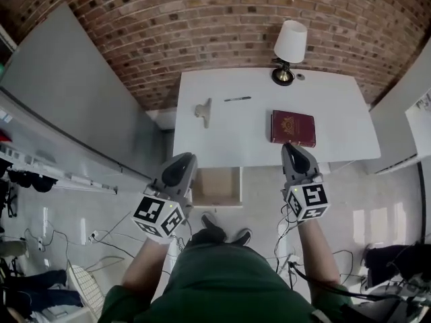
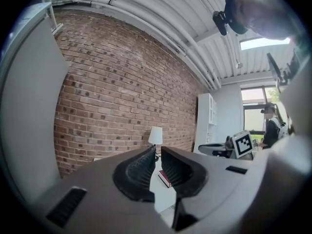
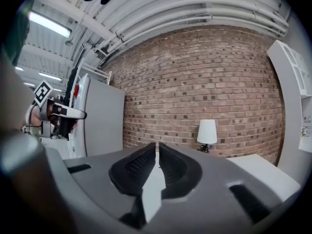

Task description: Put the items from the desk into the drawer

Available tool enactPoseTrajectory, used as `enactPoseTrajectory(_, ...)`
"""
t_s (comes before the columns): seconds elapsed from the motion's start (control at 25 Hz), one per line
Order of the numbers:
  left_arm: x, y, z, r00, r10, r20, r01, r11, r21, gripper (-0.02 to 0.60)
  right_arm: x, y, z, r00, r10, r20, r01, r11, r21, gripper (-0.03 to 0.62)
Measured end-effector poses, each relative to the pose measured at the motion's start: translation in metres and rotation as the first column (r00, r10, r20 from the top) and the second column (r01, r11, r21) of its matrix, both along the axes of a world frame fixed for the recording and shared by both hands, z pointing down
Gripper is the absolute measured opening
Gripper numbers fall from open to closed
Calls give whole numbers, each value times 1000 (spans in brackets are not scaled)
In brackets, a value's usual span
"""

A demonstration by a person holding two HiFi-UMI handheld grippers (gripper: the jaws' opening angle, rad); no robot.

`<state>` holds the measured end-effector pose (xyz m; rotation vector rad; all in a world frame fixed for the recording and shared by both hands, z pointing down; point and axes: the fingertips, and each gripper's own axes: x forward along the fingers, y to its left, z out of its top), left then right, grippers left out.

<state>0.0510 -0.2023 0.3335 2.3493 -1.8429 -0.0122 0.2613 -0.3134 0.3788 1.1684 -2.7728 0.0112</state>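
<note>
1. A person in a green top (image 1: 222, 281) holds out a pair of tongs in each hand.
2. The left tongs (image 1: 183, 159) are open a little, with nothing between the jaws.
3. The right tongs (image 1: 291, 147) are open just a crack and hold nothing. They point toward the red book (image 1: 293, 128).
4. Between the two tongs, under the front edge of the white desk (image 1: 229, 143), the drawer (image 1: 217, 186) is pulled out.
5. The red book lies flat on the right side of the desk, near the front.
6. A small pale thing (image 1: 204, 111) lies on the left side. I cannot tell what it is.
7. A pen (image 1: 237, 99) lies a bit further back, near the middle.
8. A lamp (image 1: 289, 46) stands at the back edge, with a tiny round thing (image 1: 300, 77) just beside it.
9. Behind the desk is a brick wall (image 1: 202, 19).
</note>
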Motion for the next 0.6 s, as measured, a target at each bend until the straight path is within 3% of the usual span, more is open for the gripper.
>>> enactPoseTrajectory(0.16,-26,-7,13,999,-34,6,34,999,8,35,-21,-29,17,999,-20,-50,19,1000,-16,35)
enactPoseTrajectory(0.36,-76,-26,19,996,-79,-39,80,996,24,35,-62,-54,26,979,-85,-187,87,996,-2,43)
enactPoseTrajectory(0.48,-95,-40,24,995,-70,-70,73,997,31,35,-87,-73,46,939,-125,-320,131,991,-4,38)
enactPoseTrajectory(0.6,-112,-47,42,993,-68,-97,68,998,-5,35,-115,-90,75,861,-184,-474,195,980,-25,44)
